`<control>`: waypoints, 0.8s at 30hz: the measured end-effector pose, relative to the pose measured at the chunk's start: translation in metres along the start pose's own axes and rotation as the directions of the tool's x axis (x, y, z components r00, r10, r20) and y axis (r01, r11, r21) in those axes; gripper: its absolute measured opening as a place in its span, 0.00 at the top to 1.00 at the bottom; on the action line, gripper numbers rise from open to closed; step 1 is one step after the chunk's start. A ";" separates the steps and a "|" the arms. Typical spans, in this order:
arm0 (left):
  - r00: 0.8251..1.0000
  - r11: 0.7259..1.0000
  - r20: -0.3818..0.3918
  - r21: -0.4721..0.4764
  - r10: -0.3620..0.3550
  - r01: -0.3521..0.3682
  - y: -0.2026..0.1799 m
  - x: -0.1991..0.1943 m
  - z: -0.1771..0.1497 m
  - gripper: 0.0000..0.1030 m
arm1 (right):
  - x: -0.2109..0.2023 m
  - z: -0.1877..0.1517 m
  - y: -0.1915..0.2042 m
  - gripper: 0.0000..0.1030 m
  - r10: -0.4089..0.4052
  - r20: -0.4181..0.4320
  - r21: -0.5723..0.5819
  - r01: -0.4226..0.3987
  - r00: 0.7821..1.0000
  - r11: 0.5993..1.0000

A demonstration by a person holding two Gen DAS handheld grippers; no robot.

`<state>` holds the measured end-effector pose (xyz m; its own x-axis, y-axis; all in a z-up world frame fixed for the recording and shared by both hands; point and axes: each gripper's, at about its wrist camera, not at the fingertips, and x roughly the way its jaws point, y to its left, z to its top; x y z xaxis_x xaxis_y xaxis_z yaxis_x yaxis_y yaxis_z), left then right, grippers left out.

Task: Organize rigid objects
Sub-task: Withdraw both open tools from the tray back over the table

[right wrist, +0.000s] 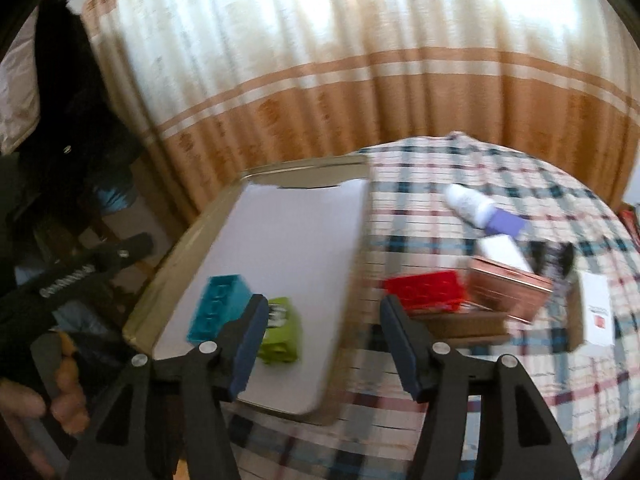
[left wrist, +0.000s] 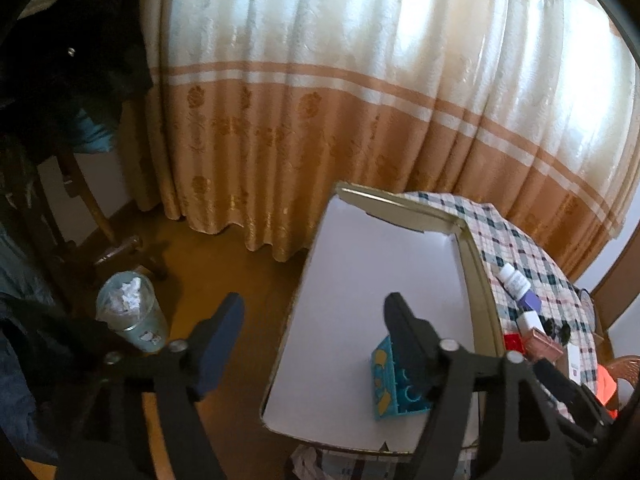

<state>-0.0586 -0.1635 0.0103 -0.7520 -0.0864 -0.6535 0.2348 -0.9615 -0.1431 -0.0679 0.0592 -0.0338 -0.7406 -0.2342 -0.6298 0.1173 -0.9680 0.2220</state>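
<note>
Teal plastic catches my eye first: the teal block (right wrist: 219,307) sits on the white tray (right wrist: 304,240), near its front left corner, with the green block (right wrist: 280,332) just beside it on the right. From my right camera I see the right hand-held gripper (right wrist: 324,344) with its jaws standing apart and nothing between the pads; its left finger overlaps the gap between the two blocks in the view, though I cannot tell if it touches either. The left hand-held gripper (left wrist: 314,328) is spread wide as well, one finger over the floor and the other over the tray, in front of the teal block (left wrist: 394,384), gripping nothing.

The tray rests on the worktop, which is covered by a checked cloth (right wrist: 460,380). To the right of the tray, on that cloth, lie the red block (right wrist: 424,290), a copper-coloured box (right wrist: 508,292), and a white bottle (right wrist: 472,206) on its side next to a purple item; this part is blurred. A cream and orange curtain (left wrist: 360,100) hangs behind.
</note>
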 end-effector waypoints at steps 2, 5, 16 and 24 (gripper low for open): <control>1.000 1.000 0.004 -0.003 0.016 -0.016 0.000 0.000 0.000 0.20 | -0.004 -0.002 -0.010 0.41 -0.030 0.011 0.023 0.029 0.999 0.999; 1.000 1.000 -0.002 -0.011 0.024 -0.024 -0.001 0.001 -0.001 0.14 | -0.011 -0.005 -0.020 0.41 -0.070 0.033 0.037 0.069 0.997 0.997; 1.000 1.000 0.001 0.024 -0.004 0.004 -0.024 -0.003 -0.009 0.04 | -0.015 -0.019 -0.044 0.41 -0.110 0.023 0.075 0.108 0.994 0.991; 0.999 0.998 -0.021 0.052 -0.028 0.029 -0.043 -0.002 -0.015 0.04 | -0.023 -0.024 -0.058 0.41 -0.131 0.035 0.100 0.127 0.991 0.987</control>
<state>-0.0579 -0.1179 0.0062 -0.7453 -0.0540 -0.6646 0.1803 -0.9759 -0.1229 -0.0421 0.1182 -0.0496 -0.7722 -0.1025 -0.6271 -0.0439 -0.9759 0.2136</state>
